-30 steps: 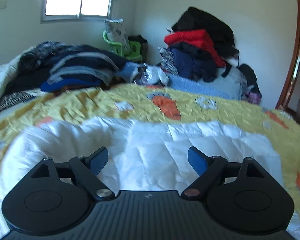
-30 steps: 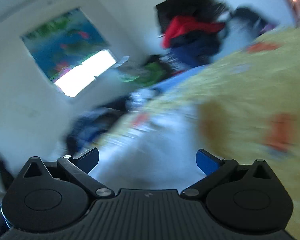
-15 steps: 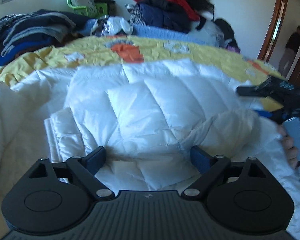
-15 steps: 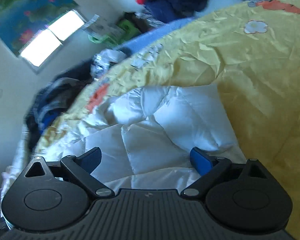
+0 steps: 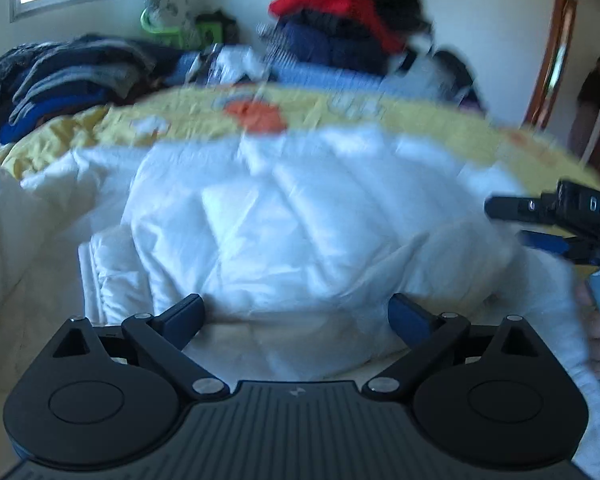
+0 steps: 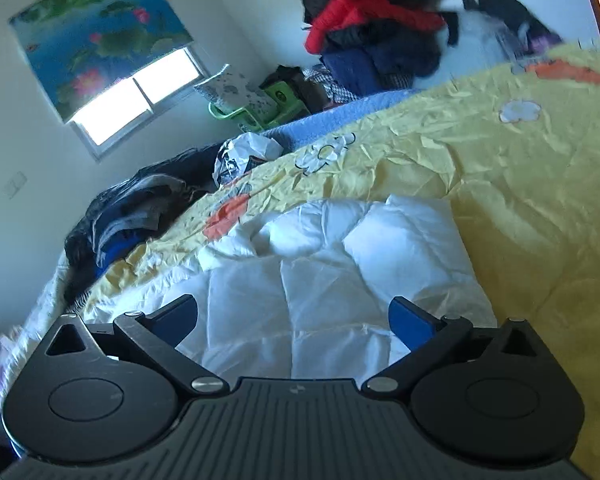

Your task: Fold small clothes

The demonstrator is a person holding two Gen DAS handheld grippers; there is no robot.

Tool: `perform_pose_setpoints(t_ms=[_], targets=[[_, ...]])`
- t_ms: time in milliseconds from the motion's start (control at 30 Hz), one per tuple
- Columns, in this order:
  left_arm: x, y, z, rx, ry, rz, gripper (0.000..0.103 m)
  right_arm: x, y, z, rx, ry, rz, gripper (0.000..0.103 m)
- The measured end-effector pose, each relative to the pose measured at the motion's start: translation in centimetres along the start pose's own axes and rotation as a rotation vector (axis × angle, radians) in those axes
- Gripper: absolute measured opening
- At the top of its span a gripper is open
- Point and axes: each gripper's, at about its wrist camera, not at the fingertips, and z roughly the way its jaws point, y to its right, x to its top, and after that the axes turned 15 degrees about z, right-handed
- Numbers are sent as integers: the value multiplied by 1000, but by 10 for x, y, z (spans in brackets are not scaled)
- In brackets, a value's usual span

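A white quilted puffer jacket (image 5: 300, 232) lies spread on the yellow bedspread (image 5: 340, 116). My left gripper (image 5: 296, 316) is open, low over the jacket's near edge, its blue fingers either side of a puffy fold. The right gripper shows at the right edge of the left wrist view (image 5: 560, 232), beside the jacket's sleeve. In the right wrist view my right gripper (image 6: 294, 314) is open just above the jacket (image 6: 324, 280), holding nothing.
The yellow bedspread (image 6: 520, 184) has orange and white flower prints. A pile of dark folded clothes (image 5: 72, 80) lies at the far left. A heap of red, navy and black clothes (image 5: 340, 28) stands at the back. A doorway (image 5: 556, 52) is at the right.
Both grippers have stayed open over the jacket. The left view pulled back and up a little and is blurred with motion. The right view tilted to show more of the room.
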Motion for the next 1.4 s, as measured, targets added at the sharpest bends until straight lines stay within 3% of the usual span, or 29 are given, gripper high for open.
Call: perform_pose_setpoints(t_ms=[133,200,300,400,467,533,633,767,933,1100,1267,1300,1367,1400], targets=[[0,-8,-33,41,46,-57,99,0,-15,-6,-70,-6,-63,101],[-7,-17,-77,38,152,-95,99,3,-27,-30,36,0,-17,101],[-37,-42,-144,49,260,-194,100,-6,-47,-69,166,-4,-43,103],[-82,-79,-194,132,308,-353,101,-29,-60,-103,245,-46,-91,103],[-115,-111,-216,210,298,-505,102,-48,-62,-119,281,-77,-104,103],[-150,-149,-228,253,269,-722,103,-64,-65,-125,295,-122,-94,103],[-200,-191,-233,254,210,-1040,103,-85,-69,-127,306,-169,-64,103],[-244,-208,-241,290,197,-1301,103,-108,-77,-126,325,-239,-14,103],[-261,-205,-233,214,154,-1374,103,-121,-92,-128,334,-267,-43,103],[-274,-200,-223,122,160,-1460,103,-123,-93,-124,325,-283,-24,103],[-274,-202,-221,169,194,-1452,101,-126,-89,-121,321,-296,-20,103],[-273,-203,-221,183,197,-1462,97,-127,-89,-120,320,-301,-18,103],[-270,-205,-217,218,170,-1474,58,-127,-88,-119,319,-302,-8,103],[-269,-208,-212,215,137,-1474,31,-128,-88,-119,323,-301,-3,103]])
